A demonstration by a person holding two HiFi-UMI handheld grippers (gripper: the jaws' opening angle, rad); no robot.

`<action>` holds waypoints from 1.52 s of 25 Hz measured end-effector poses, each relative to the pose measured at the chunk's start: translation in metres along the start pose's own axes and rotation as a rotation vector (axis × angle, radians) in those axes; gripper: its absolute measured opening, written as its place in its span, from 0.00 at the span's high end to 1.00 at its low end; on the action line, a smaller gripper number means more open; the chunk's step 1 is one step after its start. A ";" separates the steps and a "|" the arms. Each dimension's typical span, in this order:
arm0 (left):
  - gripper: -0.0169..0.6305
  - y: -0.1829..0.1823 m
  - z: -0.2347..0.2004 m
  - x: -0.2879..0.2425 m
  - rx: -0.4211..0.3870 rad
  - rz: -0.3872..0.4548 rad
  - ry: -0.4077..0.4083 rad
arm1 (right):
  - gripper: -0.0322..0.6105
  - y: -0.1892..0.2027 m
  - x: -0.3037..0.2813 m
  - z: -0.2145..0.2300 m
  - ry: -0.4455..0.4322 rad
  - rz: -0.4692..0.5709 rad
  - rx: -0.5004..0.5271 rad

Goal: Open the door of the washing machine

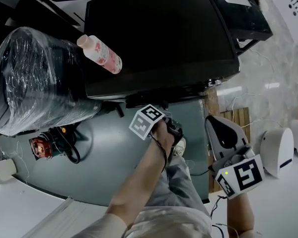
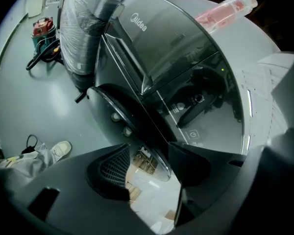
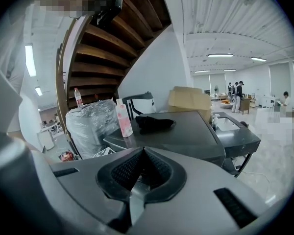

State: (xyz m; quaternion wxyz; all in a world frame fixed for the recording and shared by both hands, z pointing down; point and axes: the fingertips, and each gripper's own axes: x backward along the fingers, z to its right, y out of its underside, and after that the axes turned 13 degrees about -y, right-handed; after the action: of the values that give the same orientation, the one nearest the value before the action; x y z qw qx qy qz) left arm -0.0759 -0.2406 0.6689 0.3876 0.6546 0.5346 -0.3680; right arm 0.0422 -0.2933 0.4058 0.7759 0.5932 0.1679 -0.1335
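Note:
The black washing machine (image 1: 159, 33) fills the upper middle of the head view, seen from above. In the left gripper view its front shows, with the round dark door (image 2: 132, 116) running diagonally. My left gripper (image 2: 154, 168) is open at the door's lower rim, and that rim passes between the two pads; in the head view the left gripper (image 1: 160, 113) sits right at the machine's front edge. My right gripper (image 1: 213, 123) hangs off to the right, away from the machine. Its jaws (image 3: 143, 163) are shut with nothing between them.
A pink bottle (image 1: 100, 54) lies on the machine's top, and a black cloth (image 3: 154, 123) rests there too. A bulky plastic-wrapped object (image 1: 35, 78) stands left of the machine. A red tool with cables (image 1: 42, 148) lies on the grey floor. White devices (image 1: 278, 150) stand at the right.

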 end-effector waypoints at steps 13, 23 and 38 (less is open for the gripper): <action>0.60 0.005 -0.001 -0.035 0.077 -0.025 -0.016 | 0.91 0.009 -0.015 0.021 0.033 0.008 -0.047; 0.64 0.007 -0.001 -0.032 0.023 0.013 0.009 | 0.91 0.028 -0.019 0.019 0.019 -0.020 -0.069; 0.67 0.040 -0.050 -0.004 -0.168 -0.065 0.013 | 0.91 0.047 -0.027 -0.015 -0.047 -0.064 -0.046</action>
State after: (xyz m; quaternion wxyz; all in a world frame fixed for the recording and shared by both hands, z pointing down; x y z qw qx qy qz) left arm -0.0337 -0.2024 0.6985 0.4256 0.6045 0.5870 -0.3299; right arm 0.0350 -0.2666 0.4547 0.7884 0.5663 0.1715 -0.1681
